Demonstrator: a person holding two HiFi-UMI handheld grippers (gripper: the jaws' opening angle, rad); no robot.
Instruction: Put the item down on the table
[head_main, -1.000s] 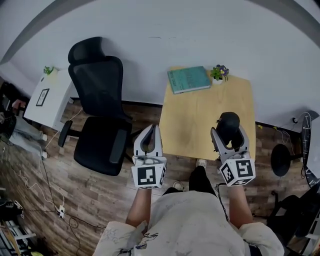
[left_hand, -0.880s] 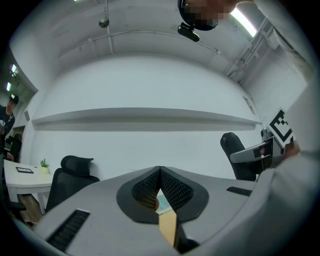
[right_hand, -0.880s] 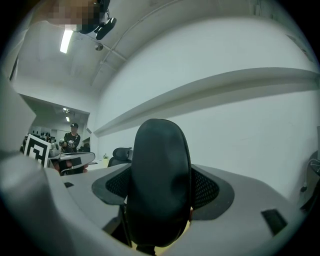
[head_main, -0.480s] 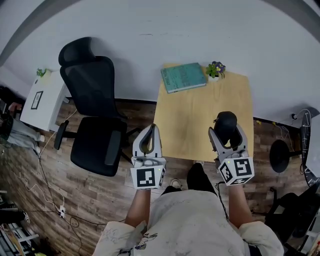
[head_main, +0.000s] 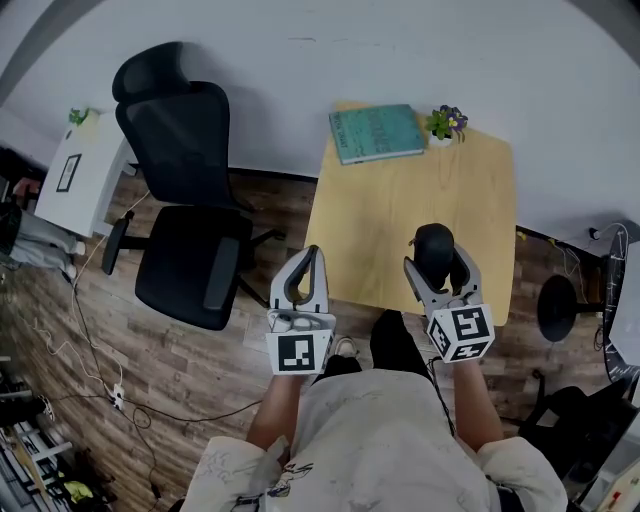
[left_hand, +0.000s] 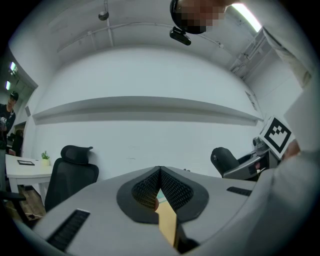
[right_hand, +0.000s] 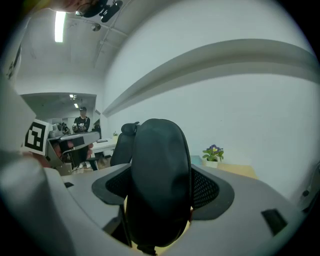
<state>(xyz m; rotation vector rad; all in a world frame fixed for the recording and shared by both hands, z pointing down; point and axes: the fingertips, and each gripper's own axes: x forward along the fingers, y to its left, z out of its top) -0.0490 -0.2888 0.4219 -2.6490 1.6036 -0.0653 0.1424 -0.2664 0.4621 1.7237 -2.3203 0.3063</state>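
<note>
A black oval case (head_main: 434, 246) (right_hand: 159, 165) is clamped between the jaws of my right gripper (head_main: 437, 262) (right_hand: 161, 192), which is shut on it. It is held upright above the front right part of the light wooden table (head_main: 400, 200); whether it touches the top is hidden. My left gripper (head_main: 311, 256) (left_hand: 160, 172) is shut with its jaws meeting at the tip and nothing between them, just off the table's front left edge. In the left gripper view the case (left_hand: 223, 159) shows at the right.
A teal book (head_main: 377, 132) and a small potted flower (head_main: 445, 124) lie at the table's far edge by the white wall. A black office chair (head_main: 180, 190) stands left of the table, a white side table (head_main: 70, 175) further left, a black stool (head_main: 558, 305) at right.
My right gripper has shifted a little to the left over the table with the case still in it. The left gripper has kept its place by the table's front left edge.
</note>
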